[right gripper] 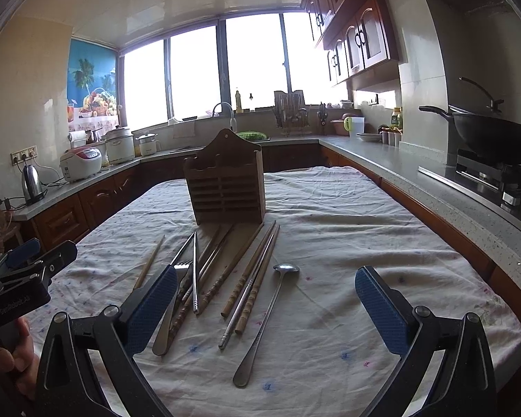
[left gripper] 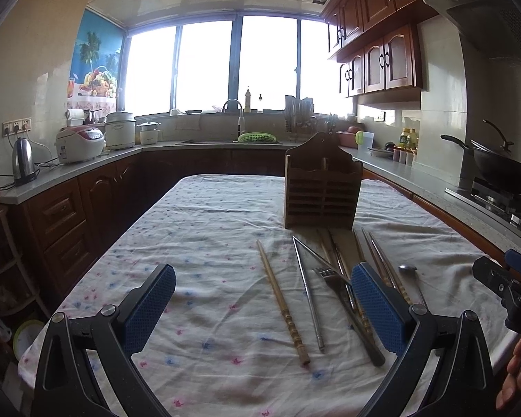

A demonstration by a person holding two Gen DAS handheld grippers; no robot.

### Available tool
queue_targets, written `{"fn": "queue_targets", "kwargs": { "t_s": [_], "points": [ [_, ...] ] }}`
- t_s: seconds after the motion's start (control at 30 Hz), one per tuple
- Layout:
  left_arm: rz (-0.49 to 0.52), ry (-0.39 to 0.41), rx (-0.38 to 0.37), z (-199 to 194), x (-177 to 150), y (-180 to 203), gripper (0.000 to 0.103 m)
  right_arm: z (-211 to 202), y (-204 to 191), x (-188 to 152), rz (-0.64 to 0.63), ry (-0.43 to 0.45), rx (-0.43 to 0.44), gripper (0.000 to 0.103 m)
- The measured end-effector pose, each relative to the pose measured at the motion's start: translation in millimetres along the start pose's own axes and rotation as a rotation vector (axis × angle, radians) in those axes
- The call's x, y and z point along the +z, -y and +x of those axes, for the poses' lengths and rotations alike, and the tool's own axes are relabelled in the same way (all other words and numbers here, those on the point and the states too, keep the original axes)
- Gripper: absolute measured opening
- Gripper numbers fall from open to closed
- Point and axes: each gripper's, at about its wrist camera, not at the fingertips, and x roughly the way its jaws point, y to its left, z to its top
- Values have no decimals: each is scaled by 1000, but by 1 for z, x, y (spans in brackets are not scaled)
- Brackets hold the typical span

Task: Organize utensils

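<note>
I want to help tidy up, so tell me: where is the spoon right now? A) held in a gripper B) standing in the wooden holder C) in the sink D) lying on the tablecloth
D: the spoon lies flat on the tablecloth beside the chopsticks, in front of the wooden utensil holder, and neither the left gripper nor the right gripper holds anything.

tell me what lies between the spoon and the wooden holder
Only bare cloth: the spoon lies apart, its bowl short of the holder, with chopsticks just to its left. The right wrist view shows this.
</note>
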Motion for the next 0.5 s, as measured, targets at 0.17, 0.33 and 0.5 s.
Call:
{"fn": "queue_targets", "kwargs": {
  "t_s": [0.17, 0.33, 0.5],
  "points": [
    [5, -1, -1, 1, 1, 1, 102, 0, 0, 0, 3, -2, 5, 103],
    [5, 0, 0, 1, 1, 1, 102, 0, 0, 0, 3, -1, 4, 103],
    [8, -1, 2, 1, 1, 3, 102, 1, 1, 0, 11, -5, 7, 103]
  ]
}}
